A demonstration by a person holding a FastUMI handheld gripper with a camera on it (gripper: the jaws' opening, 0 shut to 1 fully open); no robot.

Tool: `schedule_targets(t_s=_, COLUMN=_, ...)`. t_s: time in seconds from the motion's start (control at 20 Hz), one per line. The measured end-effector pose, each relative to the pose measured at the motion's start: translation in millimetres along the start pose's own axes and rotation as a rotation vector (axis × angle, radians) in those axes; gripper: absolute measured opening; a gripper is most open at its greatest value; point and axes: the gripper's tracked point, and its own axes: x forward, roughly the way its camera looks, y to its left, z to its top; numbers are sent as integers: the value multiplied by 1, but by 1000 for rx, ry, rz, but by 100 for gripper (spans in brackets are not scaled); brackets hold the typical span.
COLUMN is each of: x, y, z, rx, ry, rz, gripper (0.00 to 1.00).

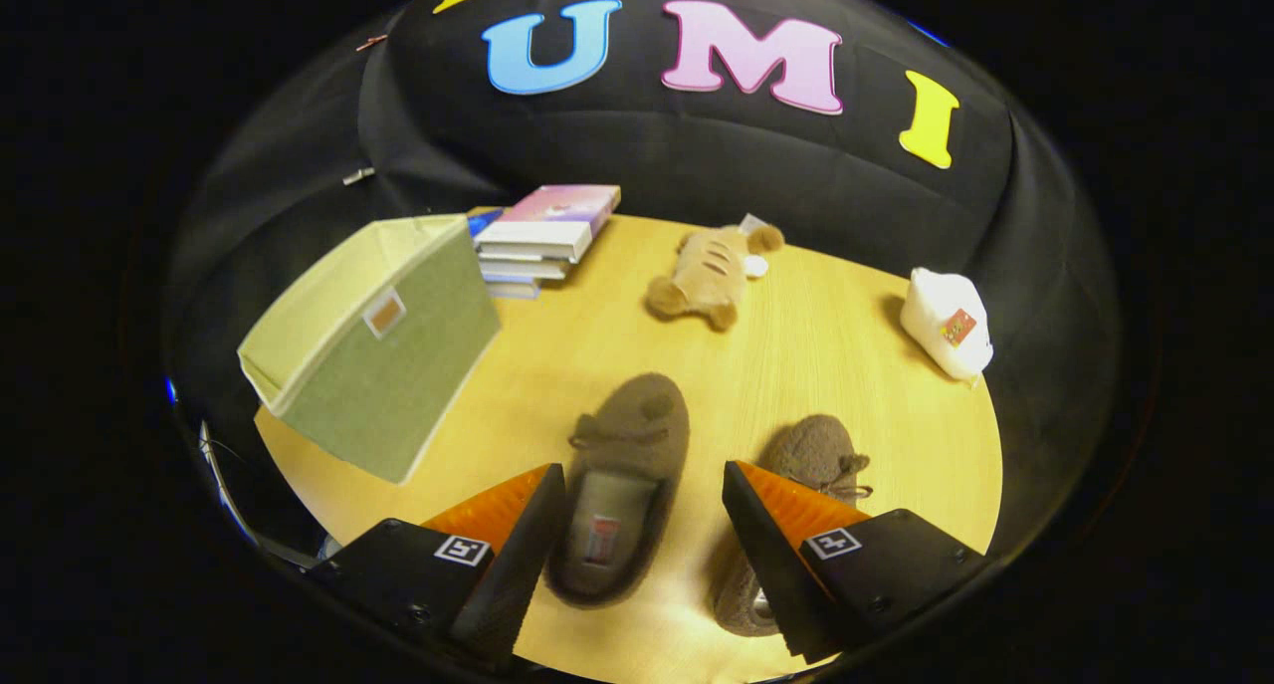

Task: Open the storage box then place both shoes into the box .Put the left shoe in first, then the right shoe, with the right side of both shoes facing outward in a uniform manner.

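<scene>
One brown slipper [622, 485] lies on the wooden table [846, 336] between the gripper [645, 540] fingers, which stand spread wide and touch nothing. Its toe points away, heel near. The second slipper [811, 465] lies to the right, partly hidden behind the right finger. The green fabric storage box [373, 341] sits far left, tipped on its side. Beyond it lies a stack of books [542, 241]. A plush toy [712, 271] rests farther back, and a white pouch [948, 323] lies far right.
</scene>
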Motion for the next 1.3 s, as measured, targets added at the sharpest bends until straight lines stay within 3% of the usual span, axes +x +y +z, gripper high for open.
schedule_targets(t_s=0.25, x=46, y=-15, z=-23, rx=-22, ry=69, rz=-45, gripper=91)
schedule_targets(t_s=0.45, x=79, y=-14, z=-22, rx=-7, ry=81, rz=-62, gripper=79)
schedule_targets(t_s=0.55, x=91, y=-14, z=-22, rx=22, ry=90, rz=-73, gripper=67)
schedule_targets(t_s=0.75, x=96, y=-26, z=-23, rx=78, ry=90, rz=-142, gripper=8)
schedule_targets(t_s=1.0, x=69, y=-18, z=-6, rx=151, ry=51, rz=-123, gripper=6)
schedule_targets(t_s=1.3, x=4, y=10, z=80, rx=131, ry=-100, rz=-106, gripper=5)
